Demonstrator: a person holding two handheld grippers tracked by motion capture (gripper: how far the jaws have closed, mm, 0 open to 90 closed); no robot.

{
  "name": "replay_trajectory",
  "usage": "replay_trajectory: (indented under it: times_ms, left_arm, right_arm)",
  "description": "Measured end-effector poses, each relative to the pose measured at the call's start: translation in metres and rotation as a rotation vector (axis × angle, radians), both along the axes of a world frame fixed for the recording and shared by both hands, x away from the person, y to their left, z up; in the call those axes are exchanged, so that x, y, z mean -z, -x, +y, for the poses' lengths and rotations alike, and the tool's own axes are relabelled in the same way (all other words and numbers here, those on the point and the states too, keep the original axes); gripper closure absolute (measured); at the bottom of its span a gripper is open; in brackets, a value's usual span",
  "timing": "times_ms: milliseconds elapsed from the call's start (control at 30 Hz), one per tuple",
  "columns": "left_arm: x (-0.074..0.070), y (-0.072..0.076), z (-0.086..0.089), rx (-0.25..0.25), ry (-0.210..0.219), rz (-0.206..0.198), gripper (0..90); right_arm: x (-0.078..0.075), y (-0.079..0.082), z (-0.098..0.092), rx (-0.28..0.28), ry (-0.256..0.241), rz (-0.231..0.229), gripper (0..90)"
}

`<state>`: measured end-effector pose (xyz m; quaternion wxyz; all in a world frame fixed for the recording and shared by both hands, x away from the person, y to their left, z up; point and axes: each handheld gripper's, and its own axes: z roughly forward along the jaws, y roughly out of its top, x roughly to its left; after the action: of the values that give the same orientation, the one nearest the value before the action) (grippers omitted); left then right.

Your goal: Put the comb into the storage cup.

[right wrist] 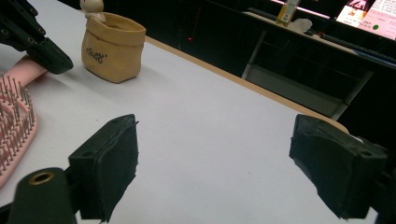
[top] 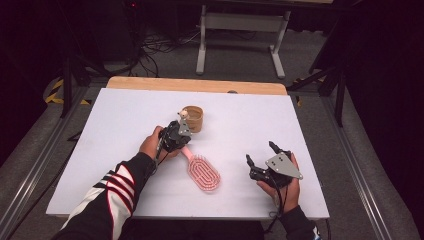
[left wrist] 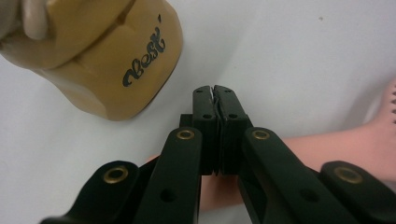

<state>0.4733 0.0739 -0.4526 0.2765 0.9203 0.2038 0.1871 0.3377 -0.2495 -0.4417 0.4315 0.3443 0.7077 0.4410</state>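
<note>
A pink hairbrush (top: 203, 173) lies bristles up in the middle of the white table (top: 250, 115). Its handle (left wrist: 327, 144) runs under my left gripper (top: 181, 129). That gripper's jaws (left wrist: 215, 95) are pressed together with nothing between them, just above the handle. Just beyond them stands a tan pot (top: 193, 118) lettered in black (left wrist: 116, 60), with a small pale figure on its rim. My right gripper (top: 260, 152) rests open to the right of the brush, its fingers (right wrist: 116, 144) spread wide over bare table. From there the pot (right wrist: 112, 46) and brush bristles (right wrist: 14, 116) show at left.
A wooden strip (top: 195, 84) edges the table's far side. Beyond it stand a white desk frame (top: 240, 30) and loose cables on the floor. Metal rails (top: 350, 150) run along both sides of the table.
</note>
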Motion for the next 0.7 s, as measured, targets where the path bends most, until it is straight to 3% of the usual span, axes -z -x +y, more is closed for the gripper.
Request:
replay_trajectory:
  times_ms: [33,67,100,200,267,500,633,700]
  left_arm:
    - [0.000,-0.001,-0.001,0.007,-0.012,-0.001,89.0]
    - [0.002,-0.004,-0.006,0.011,-0.081,0.002,89.4]
    - [0.002,-0.004,-0.006,0.011,-0.081,0.002,89.4]
    - [0.001,-0.004,-0.011,0.035,-0.148,-0.016,88.5]
    - [0.000,-0.002,-0.012,0.046,-0.170,-0.023,88.9]
    - [0.002,0.007,0.006,0.018,-0.145,-0.007,89.6]
    - [0.004,0.018,0.022,-0.002,-0.126,-0.018,89.6]
    - [0.006,0.028,0.036,-0.029,-0.083,-0.013,89.6]
  right_arm:
    - [0.000,0.000,0.000,-0.002,0.005,-0.001,15.8]
    - [0.000,0.000,0.001,-0.004,0.012,-0.004,15.8]
    - [0.000,0.000,0.001,-0.004,0.012,-0.004,15.8]
    - [0.001,-0.002,0.000,-0.008,0.015,0.003,15.7]
    - [0.001,-0.002,0.000,-0.010,0.015,0.009,15.6]
    - [0.001,-0.002,-0.006,-0.005,0.007,0.014,15.6]
    - [0.001,-0.002,-0.007,-0.001,0.006,0.017,15.6]
    - [0.001,-0.003,-0.006,-0.002,0.007,0.022,15.6]
